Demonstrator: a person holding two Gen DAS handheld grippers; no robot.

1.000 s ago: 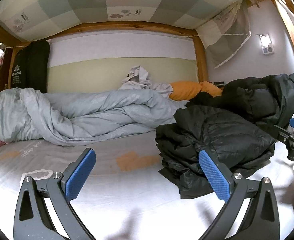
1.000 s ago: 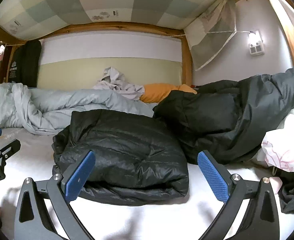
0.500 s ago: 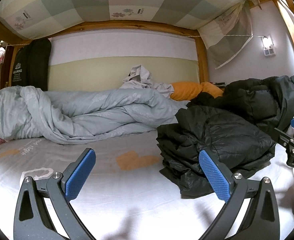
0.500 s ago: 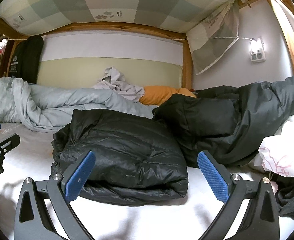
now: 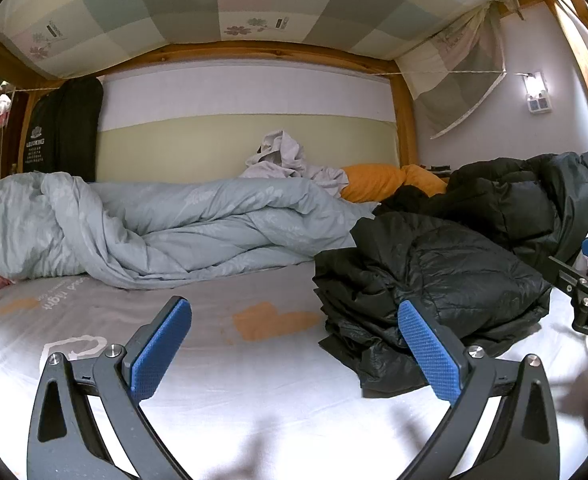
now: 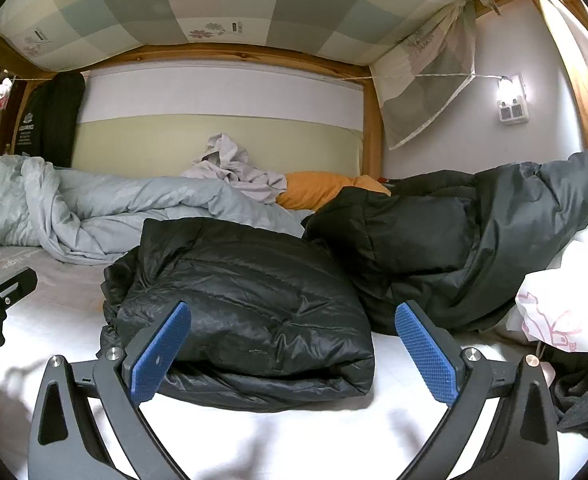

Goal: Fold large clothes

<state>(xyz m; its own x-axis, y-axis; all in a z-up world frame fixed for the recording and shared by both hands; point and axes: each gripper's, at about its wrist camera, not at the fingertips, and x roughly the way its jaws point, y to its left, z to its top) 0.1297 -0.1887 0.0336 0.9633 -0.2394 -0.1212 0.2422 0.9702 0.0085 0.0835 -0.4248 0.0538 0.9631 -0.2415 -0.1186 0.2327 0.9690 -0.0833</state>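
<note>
1. Two claws, both mine, both spread wide with nothing between the blue pads: left claw [image 5: 294,350] hangs over bare bed sheet [image 5: 254,384], right claw [image 6: 292,354] hangs just in front of the folded jacket [image 6: 246,300].
2. Folded jacket: black puffy one, lying as a compact bundle on the sheet, layered edges stacked on its left side. Looks done to me.
3. In the left view the same bundle [image 5: 426,280] sits to the right of my left claw, not touched.
4. Behind it, a second dark coat [image 6: 474,240] lies heaped and unfolded, partly against a white printed bag [image 6: 566,300]. My guess: that one is left to do, so roughly half the job remains.
5. Farther back: grey duvet [image 5: 154,232] bunched up, orange pillow [image 5: 374,186], pale crumpled garment [image 5: 282,160] on top.
6. Writing: sheet print reads roughly "good night", upside down. Hanging black garment [image 5: 62,128] has white text, maybe "LEGOKING", unsure. Right claw's body shows "DA" at the left view's edge.
</note>
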